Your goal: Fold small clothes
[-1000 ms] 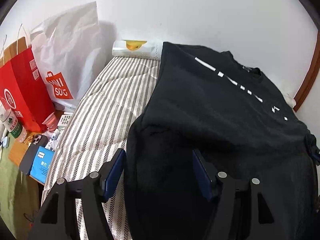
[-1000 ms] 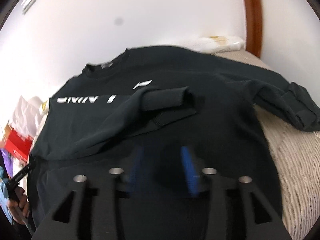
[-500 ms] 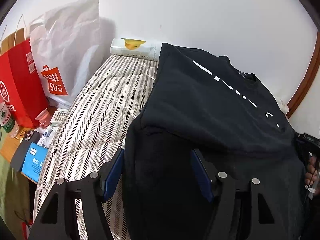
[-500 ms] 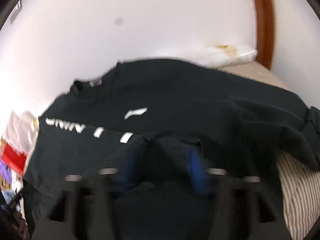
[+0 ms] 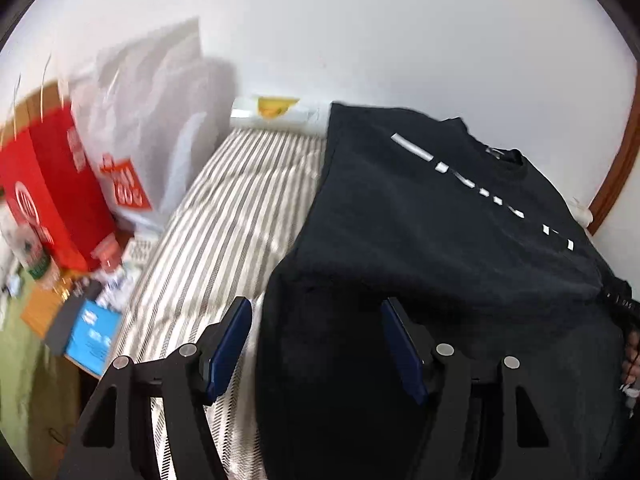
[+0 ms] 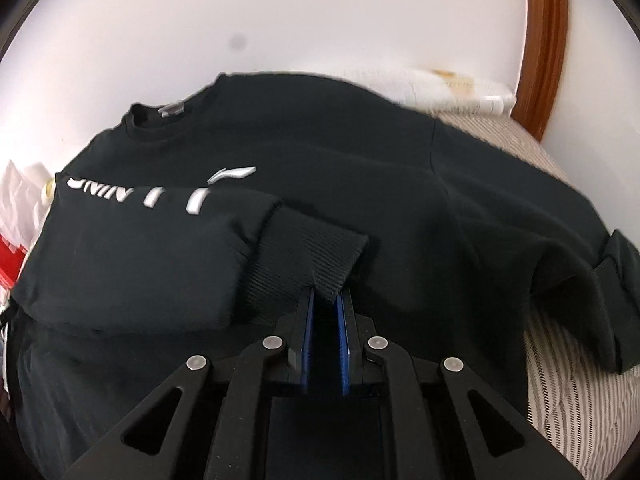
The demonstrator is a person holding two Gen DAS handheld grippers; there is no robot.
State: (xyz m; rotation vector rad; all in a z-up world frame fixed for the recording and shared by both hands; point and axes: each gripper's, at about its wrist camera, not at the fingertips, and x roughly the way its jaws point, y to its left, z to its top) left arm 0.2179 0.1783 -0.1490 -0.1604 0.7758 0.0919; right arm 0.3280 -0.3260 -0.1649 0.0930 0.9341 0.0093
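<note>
One black sweatshirt [image 6: 360, 184] flat on striped bed [image 5: 224, 216]. R gripper [image 6: 325, 300] clamped on ribbed cuff [image 6: 312, 252], sleeve folded across chest. L gripper [image 5: 316, 344] wide apart, holding nothing, over near-left hem.

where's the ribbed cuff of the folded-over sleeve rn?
Right wrist view, centre: the ribbed cuff lies across the black sweatshirt chest, just right of the white lettering, its corner pinched in the right gripper.
</note>
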